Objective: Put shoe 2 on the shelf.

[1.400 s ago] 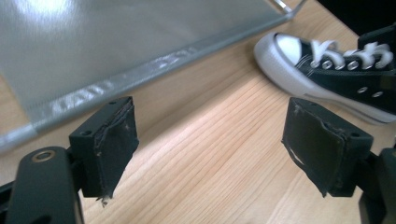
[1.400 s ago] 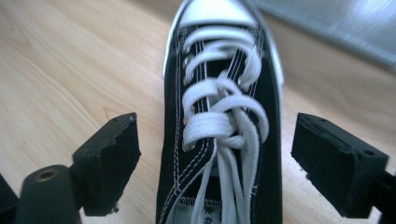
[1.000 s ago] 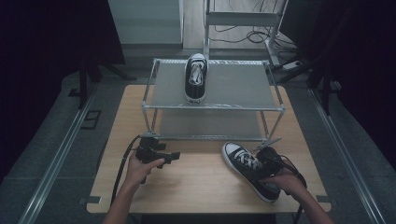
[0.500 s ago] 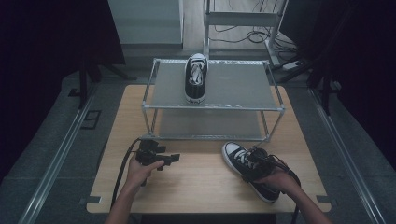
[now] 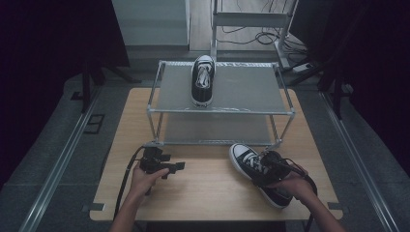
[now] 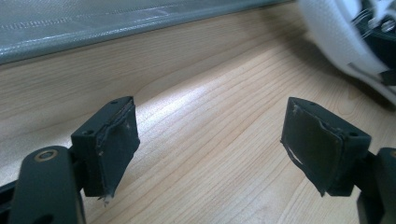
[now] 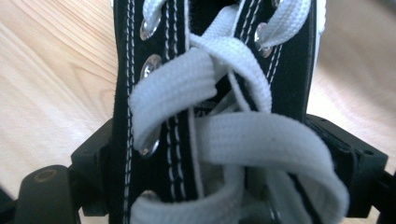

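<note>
Right now the right gripper (image 5: 265,170) sits over the black sneaker (image 5: 258,174) near the right front edge of the wooden table (image 5: 212,193). Its jaws have just been closing, and in the right gripper view they hug the laced upper from both sides. The left gripper (image 5: 169,166) rests on bare wood with lots of room around it, jaws apart and holding nothing. Its view shows the shoe's white toe cap (image 6: 341,42). A second sneaker (image 5: 203,79) sits on the metal rack (image 5: 241,111). No writing can be read.
</note>
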The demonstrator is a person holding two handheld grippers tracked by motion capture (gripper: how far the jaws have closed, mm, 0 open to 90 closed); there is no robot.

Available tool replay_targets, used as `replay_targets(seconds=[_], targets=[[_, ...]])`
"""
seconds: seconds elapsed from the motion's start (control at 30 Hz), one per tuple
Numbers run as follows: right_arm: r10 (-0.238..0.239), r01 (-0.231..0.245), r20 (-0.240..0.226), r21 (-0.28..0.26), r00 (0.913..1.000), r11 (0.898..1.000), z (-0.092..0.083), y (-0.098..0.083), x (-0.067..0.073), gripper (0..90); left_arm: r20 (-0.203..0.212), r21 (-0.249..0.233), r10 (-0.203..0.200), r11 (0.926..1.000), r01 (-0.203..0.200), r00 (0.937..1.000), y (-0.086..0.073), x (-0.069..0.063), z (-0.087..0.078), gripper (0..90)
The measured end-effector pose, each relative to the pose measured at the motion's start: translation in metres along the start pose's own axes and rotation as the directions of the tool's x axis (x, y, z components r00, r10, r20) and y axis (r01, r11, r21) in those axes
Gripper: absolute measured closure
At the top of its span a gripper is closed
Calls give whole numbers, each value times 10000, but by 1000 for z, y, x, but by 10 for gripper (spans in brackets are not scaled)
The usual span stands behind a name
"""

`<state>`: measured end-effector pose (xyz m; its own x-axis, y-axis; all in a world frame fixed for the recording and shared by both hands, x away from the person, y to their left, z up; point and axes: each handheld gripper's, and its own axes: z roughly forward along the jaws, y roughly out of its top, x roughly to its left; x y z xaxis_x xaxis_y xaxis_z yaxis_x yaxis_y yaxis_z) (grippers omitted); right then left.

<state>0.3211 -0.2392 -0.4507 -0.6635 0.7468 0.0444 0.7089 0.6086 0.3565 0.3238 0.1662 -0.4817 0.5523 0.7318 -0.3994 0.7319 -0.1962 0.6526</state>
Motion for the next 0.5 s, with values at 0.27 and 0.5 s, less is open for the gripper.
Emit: replay_targets(seconds=[0.27, 0.5], targets=[[-544, 526, -235, -698, 9982, 9962, -40, 13, 10, 155, 26, 15, -128, 9999, 128, 9999, -5, 2, 0, 190], [-758, 684, -597, -1168, 9953, 9908, -69, 33, 23, 156, 31, 64, -222, 9997, 222, 9997, -6, 3, 1, 191]])
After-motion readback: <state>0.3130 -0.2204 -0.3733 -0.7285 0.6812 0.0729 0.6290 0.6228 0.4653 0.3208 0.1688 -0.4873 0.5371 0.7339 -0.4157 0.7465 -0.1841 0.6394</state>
